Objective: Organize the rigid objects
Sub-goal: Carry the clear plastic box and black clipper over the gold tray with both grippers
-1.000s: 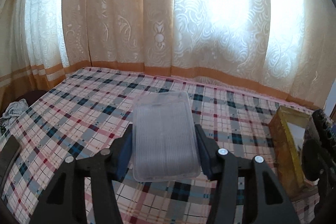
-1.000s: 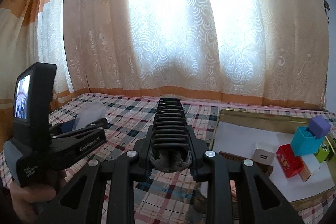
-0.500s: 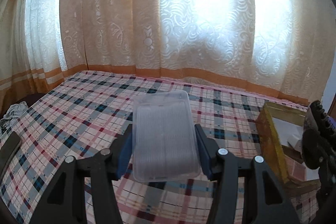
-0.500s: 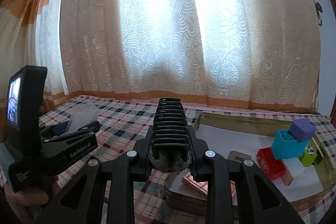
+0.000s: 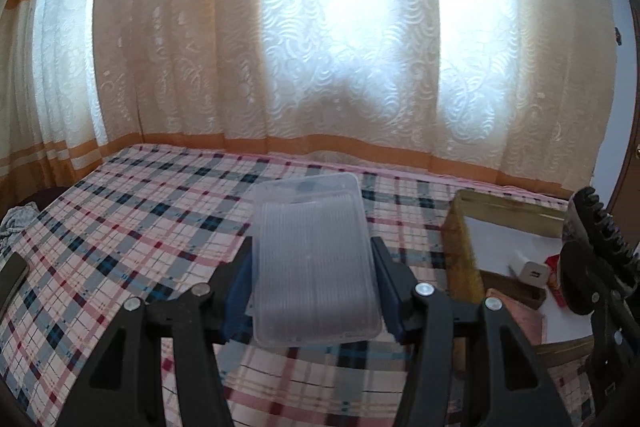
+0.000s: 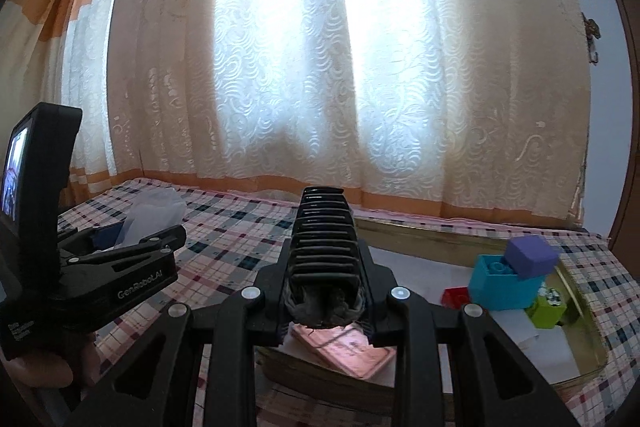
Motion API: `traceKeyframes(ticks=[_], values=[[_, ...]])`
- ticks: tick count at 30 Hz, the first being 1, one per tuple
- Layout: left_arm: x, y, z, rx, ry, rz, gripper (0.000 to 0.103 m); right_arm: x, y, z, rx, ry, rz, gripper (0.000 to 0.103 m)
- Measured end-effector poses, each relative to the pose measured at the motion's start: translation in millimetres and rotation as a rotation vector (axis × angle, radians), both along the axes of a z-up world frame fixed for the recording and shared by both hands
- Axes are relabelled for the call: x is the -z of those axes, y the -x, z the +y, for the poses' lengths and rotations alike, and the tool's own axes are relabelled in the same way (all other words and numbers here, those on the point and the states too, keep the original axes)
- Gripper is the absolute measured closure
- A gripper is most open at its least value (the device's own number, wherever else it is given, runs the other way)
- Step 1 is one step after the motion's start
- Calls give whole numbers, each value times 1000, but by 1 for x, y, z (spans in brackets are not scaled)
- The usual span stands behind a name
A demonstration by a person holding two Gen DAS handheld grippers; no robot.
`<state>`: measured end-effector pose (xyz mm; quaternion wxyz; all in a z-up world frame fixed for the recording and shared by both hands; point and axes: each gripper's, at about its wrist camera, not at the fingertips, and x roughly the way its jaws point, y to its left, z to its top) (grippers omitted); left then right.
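Note:
My left gripper [image 5: 312,267] is shut on a clear ribbed plastic box [image 5: 314,259] and holds it above the plaid cloth [image 5: 140,227]. It shows from the side in the right wrist view [image 6: 132,239]. My right gripper [image 6: 324,267] is shut on a black ribbed object [image 6: 323,235], which also shows at the right edge of the left wrist view [image 5: 592,247]. It hovers over the near left end of a gold tray [image 6: 420,231] lined with white paper. The tray also shows in the left wrist view [image 5: 460,239].
In the tray lie a blue block [image 6: 500,283] with a purple block [image 6: 530,251] on it, a red block [image 6: 456,295], a green block [image 6: 548,307], a pink card [image 6: 348,347] and a white charger [image 5: 530,273]. A dark phone [image 5: 12,279] lies at the left. Curtains hang behind.
Both grippers have moved right, toward the tray. The tray now lies under the right gripper and shows larger in the left wrist view. Both grips are unchanged.

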<state>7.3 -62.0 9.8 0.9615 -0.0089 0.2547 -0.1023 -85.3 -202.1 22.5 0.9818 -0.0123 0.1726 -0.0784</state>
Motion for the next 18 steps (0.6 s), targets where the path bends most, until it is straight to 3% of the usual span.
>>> traceKeyframes(ticks=[18], values=[[-19, 27, -74, 136, -6, -58, 49, -7, 31, -69, 137, 0, -31, 73]])
